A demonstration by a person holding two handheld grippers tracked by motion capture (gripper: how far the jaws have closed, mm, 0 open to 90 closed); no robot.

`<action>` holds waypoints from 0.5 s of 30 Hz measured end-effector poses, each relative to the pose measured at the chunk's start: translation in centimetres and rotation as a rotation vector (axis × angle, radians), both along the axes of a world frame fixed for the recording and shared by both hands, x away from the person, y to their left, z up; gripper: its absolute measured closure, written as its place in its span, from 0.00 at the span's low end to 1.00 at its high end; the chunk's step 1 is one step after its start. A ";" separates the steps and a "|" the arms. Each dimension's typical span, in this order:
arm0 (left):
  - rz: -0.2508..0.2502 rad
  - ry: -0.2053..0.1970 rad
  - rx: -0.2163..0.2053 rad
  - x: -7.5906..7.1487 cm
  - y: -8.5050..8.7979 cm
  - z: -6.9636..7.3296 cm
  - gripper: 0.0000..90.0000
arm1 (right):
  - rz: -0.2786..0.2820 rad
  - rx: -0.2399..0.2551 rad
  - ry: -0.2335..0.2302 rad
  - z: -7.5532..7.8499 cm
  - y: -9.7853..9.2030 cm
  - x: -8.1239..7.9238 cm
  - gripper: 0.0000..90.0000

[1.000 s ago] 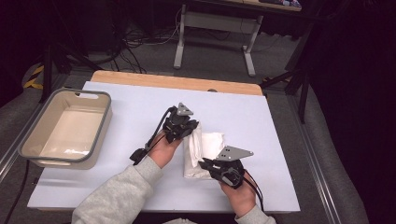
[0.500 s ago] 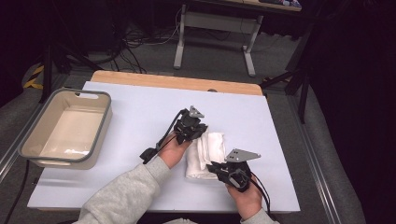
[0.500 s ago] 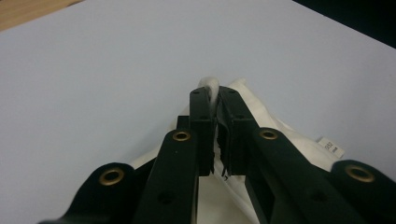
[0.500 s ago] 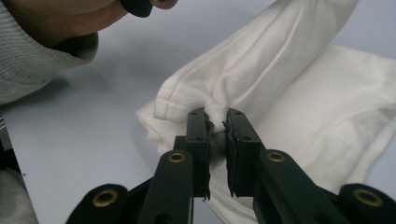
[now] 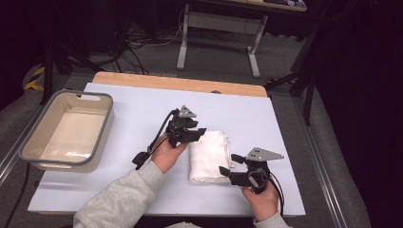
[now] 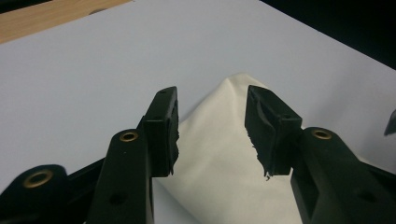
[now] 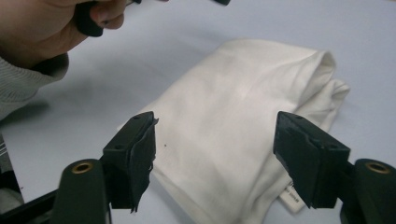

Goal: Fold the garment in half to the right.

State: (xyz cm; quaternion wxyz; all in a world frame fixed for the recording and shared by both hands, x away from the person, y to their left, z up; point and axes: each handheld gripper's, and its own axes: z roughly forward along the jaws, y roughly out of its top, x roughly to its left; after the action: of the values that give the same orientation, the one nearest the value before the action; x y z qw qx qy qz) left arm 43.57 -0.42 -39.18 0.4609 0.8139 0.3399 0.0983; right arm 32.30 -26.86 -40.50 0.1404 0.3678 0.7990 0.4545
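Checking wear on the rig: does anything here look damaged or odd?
Yes. The pads on the left gripper look torn and ragged at their edges, and the right gripper's left pad is frayed too. The folded cloth lies neat.

Dark room; grey carpet floor [image 5: 223,71], black cables [image 5: 138,40], a metal table frame [image 5: 216,28] behind.

A grey tub [image 5: 71,133] sits at the left edge of the pale table [image 5: 142,102], its inside beige. Beyond the far edge, cables [image 5: 138,40] and seemingly a stand's metal legs [image 5: 216,40].
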 end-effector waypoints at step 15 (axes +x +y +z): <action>-0.032 0.025 0.031 -1.7 4.1 -0.9 0.71 | -0.052 -0.092 0.052 -1.4 0.2 5.3 0.60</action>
State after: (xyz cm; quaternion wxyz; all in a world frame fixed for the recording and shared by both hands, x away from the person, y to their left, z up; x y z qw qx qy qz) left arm 41.89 3.72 -40.04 0.4455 0.8274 0.3310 0.0859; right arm 37.59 -26.61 -41.88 0.1482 0.3933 0.8126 0.4038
